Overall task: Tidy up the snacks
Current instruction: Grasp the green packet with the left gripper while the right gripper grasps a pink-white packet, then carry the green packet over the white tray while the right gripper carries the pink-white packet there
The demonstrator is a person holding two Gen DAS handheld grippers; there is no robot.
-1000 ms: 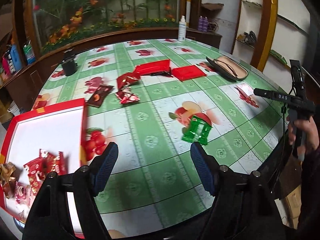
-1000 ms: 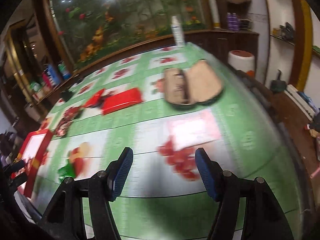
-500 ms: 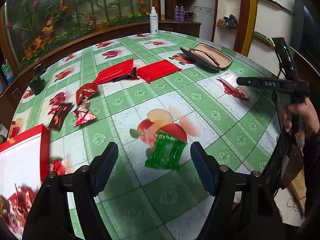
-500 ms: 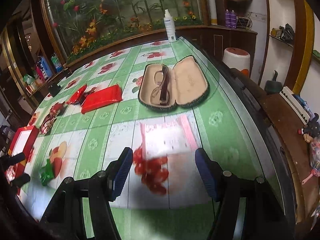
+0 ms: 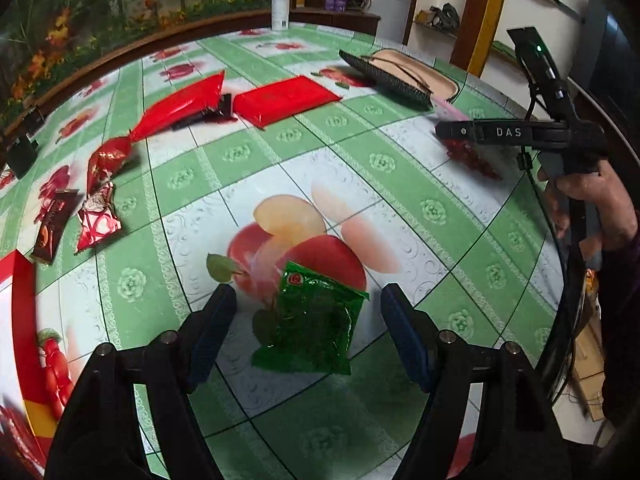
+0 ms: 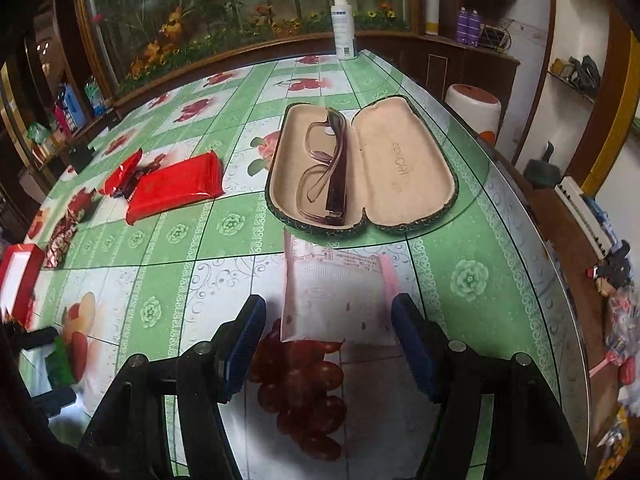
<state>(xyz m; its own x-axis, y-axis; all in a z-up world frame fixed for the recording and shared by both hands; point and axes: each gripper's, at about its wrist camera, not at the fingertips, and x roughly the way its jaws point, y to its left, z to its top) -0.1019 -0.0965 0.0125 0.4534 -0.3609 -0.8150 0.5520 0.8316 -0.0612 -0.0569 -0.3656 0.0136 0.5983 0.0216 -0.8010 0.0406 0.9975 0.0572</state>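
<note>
A green snack packet (image 5: 310,322) lies flat on the tablecloth, between the open fingers of my left gripper (image 5: 308,320), which is just above it. A pink-and-white snack packet (image 6: 338,294) lies between the open fingers of my right gripper (image 6: 328,336). Two red flat packets (image 5: 284,98) (image 5: 184,106), a red wrapped snack (image 5: 108,156), a red-and-silver one (image 5: 98,220) and a dark brown bar (image 5: 54,224) lie farther back left. A red-rimmed box (image 5: 22,276) sits at the left edge.
An open glasses case (image 6: 362,168) with glasses lies behind the pink packet. A white spray bottle (image 6: 344,26) stands at the table's far edge. The right gripper (image 5: 520,134) and hand show in the left wrist view. The table edge curves close on the right.
My left gripper has swung right from the red box and closed in over the green packet. My right gripper has moved forward until the pink packet lies between its fingers.
</note>
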